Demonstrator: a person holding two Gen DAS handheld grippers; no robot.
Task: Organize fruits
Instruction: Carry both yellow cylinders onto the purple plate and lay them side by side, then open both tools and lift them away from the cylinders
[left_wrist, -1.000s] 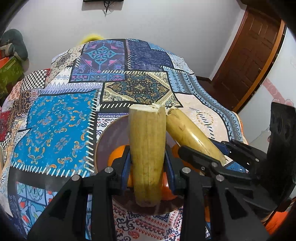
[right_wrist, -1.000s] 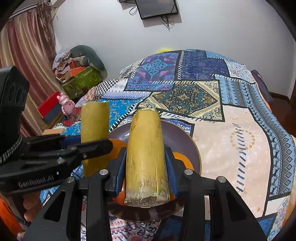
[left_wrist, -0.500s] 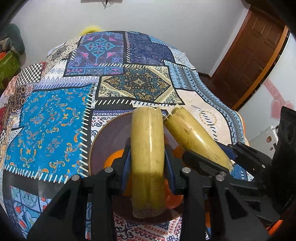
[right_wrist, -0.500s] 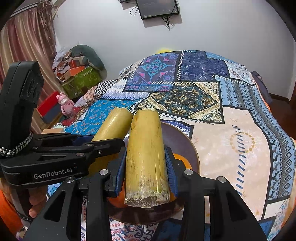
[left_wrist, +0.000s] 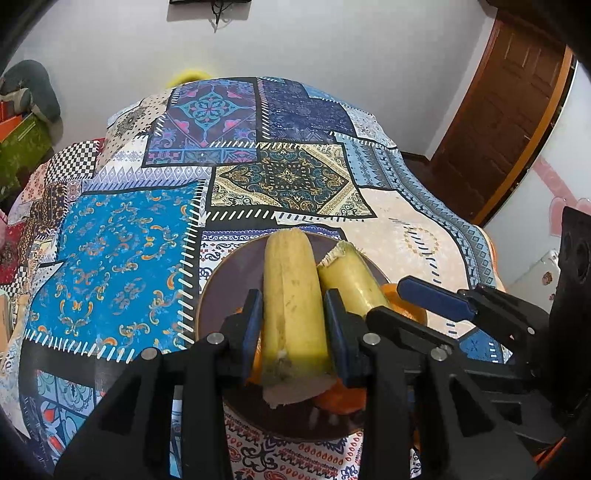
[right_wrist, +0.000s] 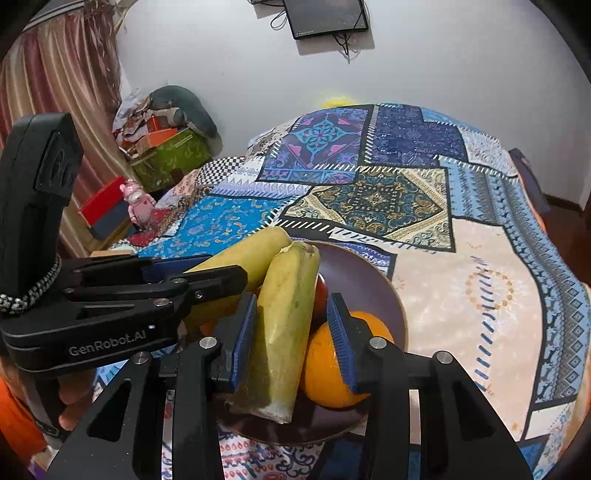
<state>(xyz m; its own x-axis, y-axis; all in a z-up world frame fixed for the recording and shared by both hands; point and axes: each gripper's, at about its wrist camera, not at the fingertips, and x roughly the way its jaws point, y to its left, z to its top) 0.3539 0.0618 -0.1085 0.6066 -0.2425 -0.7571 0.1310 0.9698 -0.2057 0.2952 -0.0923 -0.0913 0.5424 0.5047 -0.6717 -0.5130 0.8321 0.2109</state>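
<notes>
a patchwork bedspread covers the bed, brown door at right. the left tongs pinch one banana piece over the brown plate; the right tongs stand parted around the other banana piece, beside an orange.

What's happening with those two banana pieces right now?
Left gripper clamps one banana piece. Right gripper open around the other piece, over the plate. Oranges underneath.
</notes>
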